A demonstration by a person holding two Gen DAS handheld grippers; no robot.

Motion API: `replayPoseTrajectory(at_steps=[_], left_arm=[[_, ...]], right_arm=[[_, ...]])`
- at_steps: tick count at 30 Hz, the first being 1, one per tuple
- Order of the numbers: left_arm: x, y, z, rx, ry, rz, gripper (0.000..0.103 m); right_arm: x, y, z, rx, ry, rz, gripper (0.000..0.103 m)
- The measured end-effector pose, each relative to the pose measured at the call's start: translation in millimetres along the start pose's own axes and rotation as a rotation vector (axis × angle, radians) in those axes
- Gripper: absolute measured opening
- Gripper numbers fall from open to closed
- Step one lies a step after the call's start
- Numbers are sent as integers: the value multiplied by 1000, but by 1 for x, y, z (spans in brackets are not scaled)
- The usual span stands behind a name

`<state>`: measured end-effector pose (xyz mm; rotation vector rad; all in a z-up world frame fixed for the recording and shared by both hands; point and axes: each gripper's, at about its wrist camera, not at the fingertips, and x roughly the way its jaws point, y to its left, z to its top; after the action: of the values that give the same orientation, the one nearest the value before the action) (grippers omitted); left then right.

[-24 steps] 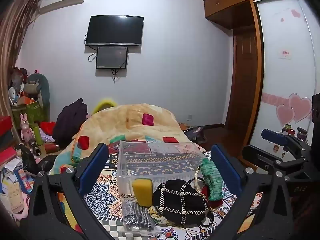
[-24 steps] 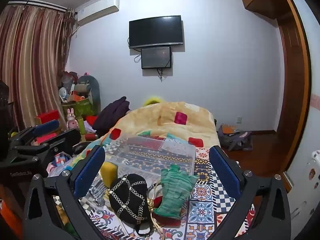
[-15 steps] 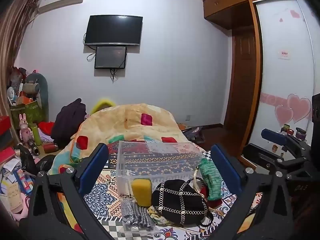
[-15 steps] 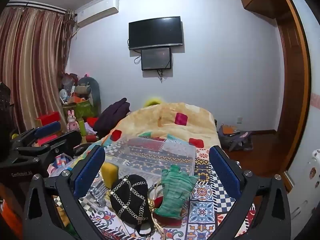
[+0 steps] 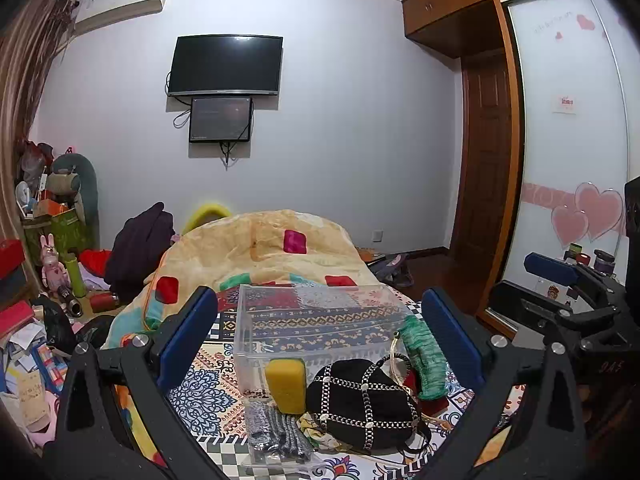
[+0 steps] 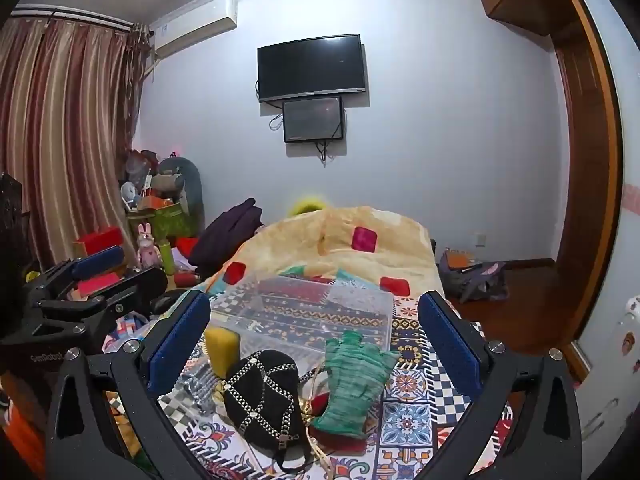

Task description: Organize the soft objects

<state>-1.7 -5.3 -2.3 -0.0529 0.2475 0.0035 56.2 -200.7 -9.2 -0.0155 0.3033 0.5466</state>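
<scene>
Almost nothing has changed over the last second: both views drift only slightly, the objects keep their places, and neither gripper has closed in, so the sorting looks not yet begun, with the box apparently empty.

On the bed with the patterned tile-print cover, the clear rectangular plastic storage box sits open-topped, just behind the soft things. In front of it lie the black rounded cap criss-crossed with silver chains, the green knitted glove, the yellow sponge block leaning on the box's front wall, and the flat grey knitted item in a clear wrapper.

The left gripper and the right gripper both hover short of the pile, jaws wide apart and holding nothing.

The right wrist view shows the glove's spread fingers and a red piece under its cuff; the left view sees the glove only edge-on, but shows the wrapped grey item plainly, which the right view half hides behind the cap.
</scene>
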Motion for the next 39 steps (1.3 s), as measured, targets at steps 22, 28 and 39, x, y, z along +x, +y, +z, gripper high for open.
replayPoseTrajectory(at_steps=[22, 28, 39], left_arm=[[0, 2, 0, 1, -3, -3, 103], [-1, 2, 0, 1, -6, -3, 103], [-3, 3, 2, 2, -9, -5, 103]], right_arm=[[-3, 0, 1, 5, -9, 5, 103], [-2, 0, 1, 5, -9, 8, 103], [-5, 4, 3, 4, -14, 14, 103]])
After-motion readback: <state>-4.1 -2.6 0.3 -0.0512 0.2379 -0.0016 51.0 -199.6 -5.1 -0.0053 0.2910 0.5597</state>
